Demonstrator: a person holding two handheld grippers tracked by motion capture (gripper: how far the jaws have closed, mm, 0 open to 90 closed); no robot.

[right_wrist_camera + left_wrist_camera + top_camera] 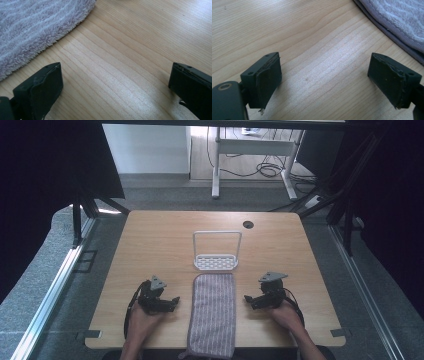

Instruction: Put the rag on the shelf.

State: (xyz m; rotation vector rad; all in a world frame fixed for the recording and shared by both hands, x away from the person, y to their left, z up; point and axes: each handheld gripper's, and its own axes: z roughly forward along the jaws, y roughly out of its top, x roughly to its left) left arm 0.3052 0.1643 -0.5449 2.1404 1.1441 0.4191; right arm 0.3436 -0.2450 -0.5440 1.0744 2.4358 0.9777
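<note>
Wood table: pale grained tabletop (150, 245) with a round cable hole (248, 224) near its far edge; everything below rests on it.
Towel: a grey-mauve striped terry towel (213, 312) lies flat and lengthwise at the near middle of the table, between the two grippers; its near end hangs over the table's front edge.
Towel edge, left gripper view: the stitched hem of the towel (397, 22) runs across the upper right corner, apart from both jaws.
Towel edge, right gripper view: the fluffy rounded corner of the towel (37, 27) takes the upper left, close above the jaw on that side but not touching it.
Rack: a small white wire rack (216, 255) with a perforated base and a tall loop handle stands upright just beyond the towel's far end.
Left gripper: the left gripper (167, 304) sits low over the table just left of the towel, held in the person's left hand (142, 320), jaws pointing toward the towel.
Left jaws: spread wide; bare wood lies between the two black pads (268, 80), and nothing is held or touched.
Right gripper: the right gripper (251, 300) sits just right of the towel, held in the person's right hand (286, 314), jaws pointing toward the towel.
Right jaws: spread wide, the two pads (45, 90) far apart with bare wood between them; nothing is gripped.
Grey plates: a three-cornered plate tops each gripper, seen from the high view.
Floor: grey carpet (45, 285) surrounds the table.
</note>
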